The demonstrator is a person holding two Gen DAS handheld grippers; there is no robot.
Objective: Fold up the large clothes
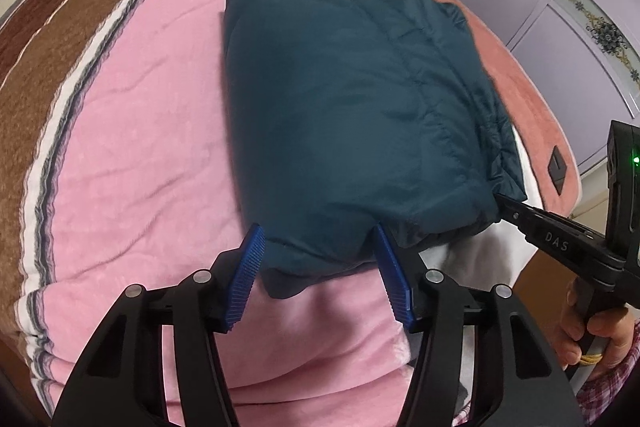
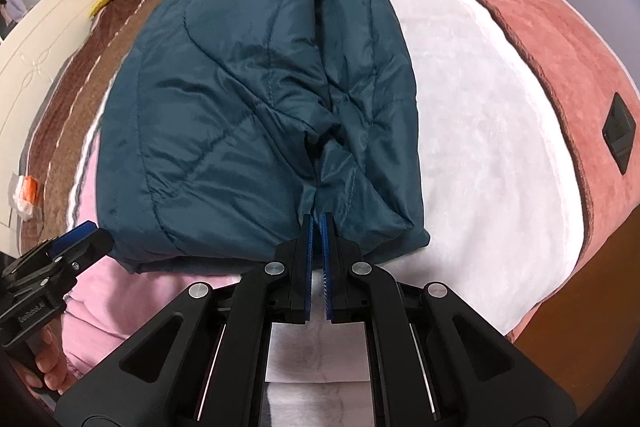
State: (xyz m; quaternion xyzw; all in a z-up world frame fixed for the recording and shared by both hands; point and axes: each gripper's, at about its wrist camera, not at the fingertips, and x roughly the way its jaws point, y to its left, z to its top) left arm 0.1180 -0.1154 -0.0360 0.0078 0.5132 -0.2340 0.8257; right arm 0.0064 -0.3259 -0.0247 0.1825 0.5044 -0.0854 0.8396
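Left wrist: jacket motion-blurred.

Soft, even indoor light is filling my views; fisheye bending is warping the edges, dark vignetting is ringing corners, slight blur beyond my jaws.

My tongs are black with ribbed blue pads. The quilted jacket is dark teal. The blanket runs pink, white, grey and brown stripes, bordered dusty rose.
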